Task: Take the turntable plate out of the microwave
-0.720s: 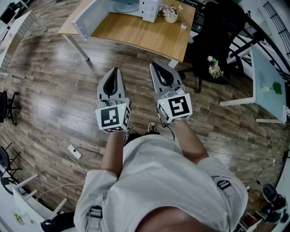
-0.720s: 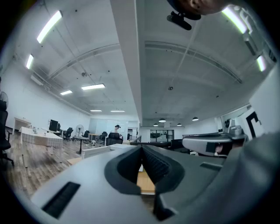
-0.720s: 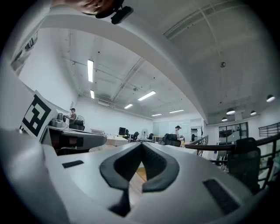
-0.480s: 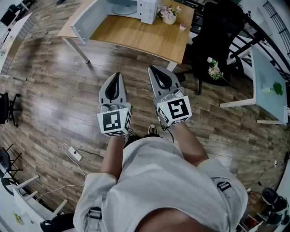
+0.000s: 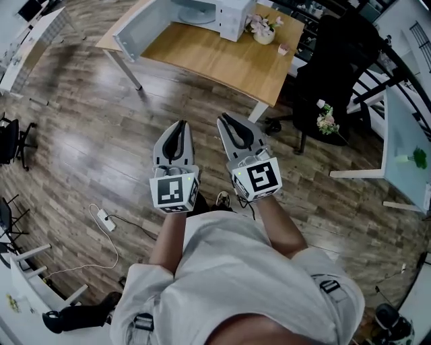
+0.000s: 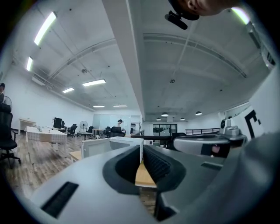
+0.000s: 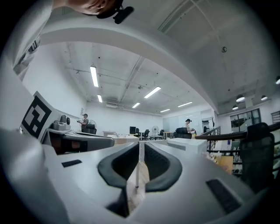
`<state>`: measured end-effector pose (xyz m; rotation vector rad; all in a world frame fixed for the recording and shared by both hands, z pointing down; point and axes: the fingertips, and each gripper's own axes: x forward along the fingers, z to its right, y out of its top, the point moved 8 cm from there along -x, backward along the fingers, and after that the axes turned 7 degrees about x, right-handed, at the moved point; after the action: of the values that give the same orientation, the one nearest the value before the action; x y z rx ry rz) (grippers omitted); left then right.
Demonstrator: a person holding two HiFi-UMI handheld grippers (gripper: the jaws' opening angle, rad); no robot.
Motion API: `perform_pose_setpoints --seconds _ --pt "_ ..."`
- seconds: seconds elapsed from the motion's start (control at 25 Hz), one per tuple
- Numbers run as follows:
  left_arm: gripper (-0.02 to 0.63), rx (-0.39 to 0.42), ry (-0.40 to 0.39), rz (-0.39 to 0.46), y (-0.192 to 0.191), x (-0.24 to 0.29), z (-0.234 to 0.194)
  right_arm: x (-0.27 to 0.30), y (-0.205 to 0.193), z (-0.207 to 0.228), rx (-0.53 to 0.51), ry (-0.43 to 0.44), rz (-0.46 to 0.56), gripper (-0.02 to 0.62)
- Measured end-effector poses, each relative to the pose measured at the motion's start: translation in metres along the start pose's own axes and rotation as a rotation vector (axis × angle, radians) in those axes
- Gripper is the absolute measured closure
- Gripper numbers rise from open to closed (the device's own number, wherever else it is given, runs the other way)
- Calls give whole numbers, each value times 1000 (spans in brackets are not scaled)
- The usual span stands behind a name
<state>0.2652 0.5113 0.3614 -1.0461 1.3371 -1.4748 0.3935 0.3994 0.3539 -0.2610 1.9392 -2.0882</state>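
In the head view a white microwave (image 5: 232,15) stands on a wooden table (image 5: 222,57) at the top edge, its door (image 5: 143,25) swung open to the left. A pale round plate (image 5: 194,9) shows partly inside it. Both grippers hang over the floor, well short of the table. The left gripper (image 5: 179,127) is shut with nothing between its pads. The right gripper (image 5: 224,120) beside it is also shut and empty. In the left gripper view the left gripper (image 6: 142,152) points at the microwave (image 6: 109,146). In the right gripper view the right gripper (image 7: 140,151) faces a table leg (image 7: 137,173).
A flower pot (image 5: 264,30) and a small cup (image 5: 283,49) sit on the table by the microwave. A black chair (image 5: 337,60) and a flower bunch (image 5: 326,121) stand to the right, with a glass desk (image 5: 407,148) beyond. A power strip (image 5: 102,219) with its cable lies on the floor at the left.
The table and microwave have slid lower and rightward in the head view, so they are nearer. Both grippers stay side by side, shut, held out level in front.
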Motion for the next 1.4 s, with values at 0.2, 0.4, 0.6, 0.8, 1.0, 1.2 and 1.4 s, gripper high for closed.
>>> perform_pose_setpoints --seconds 0.2,0.4,0.6,0.8,1.0,1.2,1.4 --pt "563 -9 20 -52 -16 8 4 8 -16 15 33 27 -34 552" --pt "555 -14 30 -71 -28 40 -16 41 -28 28 38 28 -59 554" --pt "555 -29 11 -54 -38 81 -56 92 -35 39 10 11 -65 554" --pt "554 -69 -38 -68 -43 141 -106 162 -42 54 3 -21 -100 552" --pt "555 -67 -103 -62 -33 187 -158 225 -40 62 15 -67 -131 552" --pt "555 -102 -128 -73 -43 223 -206 279 -50 70 52 -98 -151 552" --pt "555 -127 -161 -114 -57 264 -233 314 -68 90 126 -150 -175 552"
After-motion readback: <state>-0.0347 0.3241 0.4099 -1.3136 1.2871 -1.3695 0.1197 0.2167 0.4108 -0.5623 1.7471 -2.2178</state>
